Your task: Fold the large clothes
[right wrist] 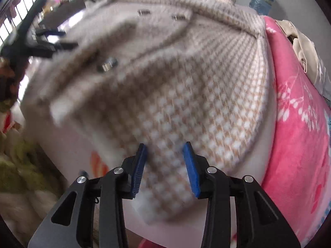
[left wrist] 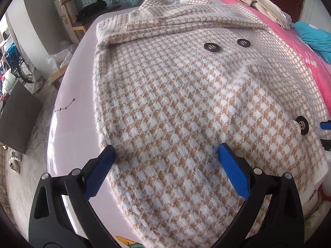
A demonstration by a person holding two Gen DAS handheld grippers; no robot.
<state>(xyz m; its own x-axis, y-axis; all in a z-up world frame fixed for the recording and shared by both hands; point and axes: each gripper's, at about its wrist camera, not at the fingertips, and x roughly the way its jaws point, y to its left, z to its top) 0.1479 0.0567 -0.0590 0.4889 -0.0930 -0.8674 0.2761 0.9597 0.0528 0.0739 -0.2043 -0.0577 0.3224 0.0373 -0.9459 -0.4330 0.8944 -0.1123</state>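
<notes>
A tan-and-white houndstooth coat (left wrist: 175, 95) with dark metal buttons (left wrist: 211, 47) lies spread on a pale pink sheet (left wrist: 68, 107), its sleeve folded across near the collar. My left gripper (left wrist: 165, 150) is open, its blue pads resting on the coat's lower left edge. My right gripper (right wrist: 165, 147) is open over the coat's lower part (right wrist: 186, 107); that view is motion-blurred. The right gripper's tips show at the far right edge of the left wrist view (left wrist: 325, 134). The left gripper shows in the right wrist view (right wrist: 55, 39) at the upper left.
A pink floral blanket (right wrist: 300, 113) lies along the right of the coat. Beige clothes (left wrist: 262, 4) and a teal garment (left wrist: 314, 39) are piled at the back right. A wooden chair (left wrist: 78, 10) and a dark board (left wrist: 18, 115) stand on the floor to the left.
</notes>
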